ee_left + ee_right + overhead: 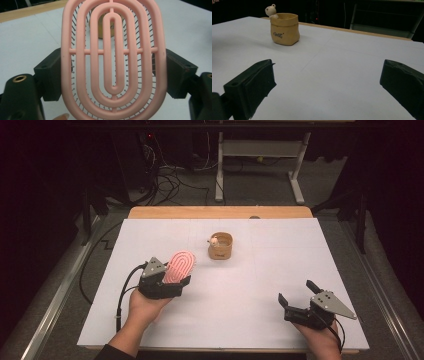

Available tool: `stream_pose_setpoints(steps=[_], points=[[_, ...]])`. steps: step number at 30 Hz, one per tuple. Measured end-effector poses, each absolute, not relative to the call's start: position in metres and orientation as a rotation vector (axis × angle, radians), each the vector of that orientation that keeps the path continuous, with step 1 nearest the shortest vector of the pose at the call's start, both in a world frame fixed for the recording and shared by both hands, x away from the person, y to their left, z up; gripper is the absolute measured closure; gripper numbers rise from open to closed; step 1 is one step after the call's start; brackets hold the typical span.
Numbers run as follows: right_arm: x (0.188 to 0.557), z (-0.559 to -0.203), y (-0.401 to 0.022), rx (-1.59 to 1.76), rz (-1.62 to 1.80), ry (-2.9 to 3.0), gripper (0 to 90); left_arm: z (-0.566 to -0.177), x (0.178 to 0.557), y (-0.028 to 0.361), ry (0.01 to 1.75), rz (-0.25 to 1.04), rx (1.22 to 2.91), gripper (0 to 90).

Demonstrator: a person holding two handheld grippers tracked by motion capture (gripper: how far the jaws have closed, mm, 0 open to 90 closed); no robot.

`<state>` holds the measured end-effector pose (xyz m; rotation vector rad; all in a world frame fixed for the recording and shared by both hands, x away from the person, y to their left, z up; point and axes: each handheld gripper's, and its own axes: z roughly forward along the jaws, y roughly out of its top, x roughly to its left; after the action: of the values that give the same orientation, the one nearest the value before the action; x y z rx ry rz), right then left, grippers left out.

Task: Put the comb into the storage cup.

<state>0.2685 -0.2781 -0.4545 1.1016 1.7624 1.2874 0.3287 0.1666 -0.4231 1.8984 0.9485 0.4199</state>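
Observation:
A pink vented hairbrush point(180, 266) with oval ribs and thin bristles is clamped in my left gripper point(172, 281) at the table's left. In the left gripper view the brush head point(113, 60) stands upright between both black jaws, which press on its sides. Beyond it sits a small yellow-brown pot point(220, 245) with a little bear figure point(214, 240) on its rim. My right gripper point(298, 292) hovers at the front right, its jaws wide apart with nothing between them. From the right gripper view the pot point(284, 29) stands far off at the upper left.
A white sheet point(280, 260) covers the table, with a wooden edge point(220, 212) at the back. Dark floor, cables point(165, 180) and a white table frame point(260, 155) lie beyond. A cable point(122, 295) trails from the left gripper.

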Motion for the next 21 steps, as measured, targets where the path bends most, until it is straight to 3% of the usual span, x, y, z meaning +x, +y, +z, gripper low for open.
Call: stream_pose_setpoints(steps=[21], points=[[0.269,-0.455,-0.278,1.094,1.278,1.763,0.0,-0.42,0.327,0.154,0.836,0.454,1.823,18.2]])
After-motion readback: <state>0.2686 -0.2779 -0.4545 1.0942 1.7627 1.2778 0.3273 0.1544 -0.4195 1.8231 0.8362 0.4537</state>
